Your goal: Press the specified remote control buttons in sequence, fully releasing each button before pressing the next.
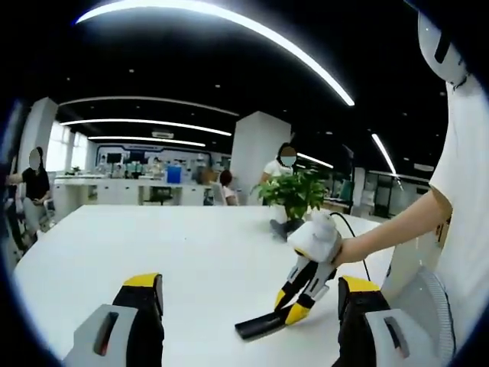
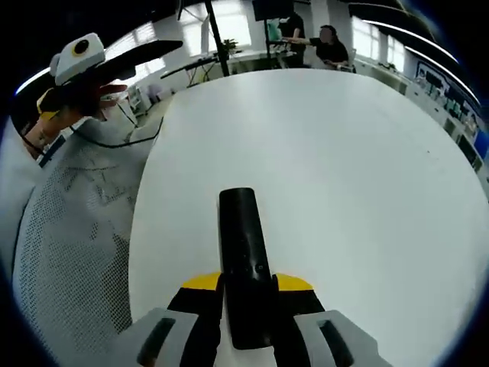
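gripping the remote (image 2: 244,267) at six o'clock, the right hand-held gripper (image 2: 247,294) steadies it on the desk (image 2: 344,168); left hand-held gripper (image 1: 248,294) hangs released, free for pressing.

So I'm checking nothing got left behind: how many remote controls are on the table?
1. The black remote control lies on the white table, held between the jaws of the right gripper. Another could be hidden outside the views.

remote (image 2: 244,264): near end hidden between jaws | buttons: too dark to tell
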`<move>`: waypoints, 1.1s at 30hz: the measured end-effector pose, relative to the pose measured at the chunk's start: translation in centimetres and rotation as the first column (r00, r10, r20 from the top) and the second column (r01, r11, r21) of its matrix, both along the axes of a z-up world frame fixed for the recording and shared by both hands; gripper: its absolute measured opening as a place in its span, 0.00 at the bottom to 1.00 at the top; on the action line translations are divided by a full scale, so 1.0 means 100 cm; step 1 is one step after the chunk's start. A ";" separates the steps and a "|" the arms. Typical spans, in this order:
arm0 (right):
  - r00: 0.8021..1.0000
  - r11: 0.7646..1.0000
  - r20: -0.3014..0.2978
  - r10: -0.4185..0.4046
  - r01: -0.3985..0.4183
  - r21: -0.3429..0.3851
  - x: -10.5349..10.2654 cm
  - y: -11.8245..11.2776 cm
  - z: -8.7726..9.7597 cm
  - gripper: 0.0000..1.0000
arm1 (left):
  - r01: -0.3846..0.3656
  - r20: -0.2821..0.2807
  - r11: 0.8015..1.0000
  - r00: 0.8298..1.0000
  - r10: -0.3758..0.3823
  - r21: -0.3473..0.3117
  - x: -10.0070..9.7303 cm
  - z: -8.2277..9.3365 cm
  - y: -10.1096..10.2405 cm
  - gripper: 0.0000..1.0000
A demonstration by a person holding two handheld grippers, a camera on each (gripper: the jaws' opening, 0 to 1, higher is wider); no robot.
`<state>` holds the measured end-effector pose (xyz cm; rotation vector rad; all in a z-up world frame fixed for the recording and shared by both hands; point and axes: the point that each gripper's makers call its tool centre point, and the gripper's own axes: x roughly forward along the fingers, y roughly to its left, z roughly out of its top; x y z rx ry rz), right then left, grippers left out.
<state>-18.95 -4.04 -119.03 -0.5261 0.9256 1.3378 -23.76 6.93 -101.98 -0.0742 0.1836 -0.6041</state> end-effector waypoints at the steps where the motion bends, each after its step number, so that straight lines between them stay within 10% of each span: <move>1: 1.000 1.000 -0.003 -0.004 0.004 0.002 0.003 0.000 0.000 0.22 | -0.001 -0.001 1.000 1.000 0.001 0.000 0.000 0.000 0.000 0.99; 33: 0.988 0.989 0.142 0.066 -0.045 -0.142 0.112 -0.005 -0.007 0.22 | 0.044 -0.067 0.999 0.997 -0.044 0.007 0.001 -0.018 -0.005 0.98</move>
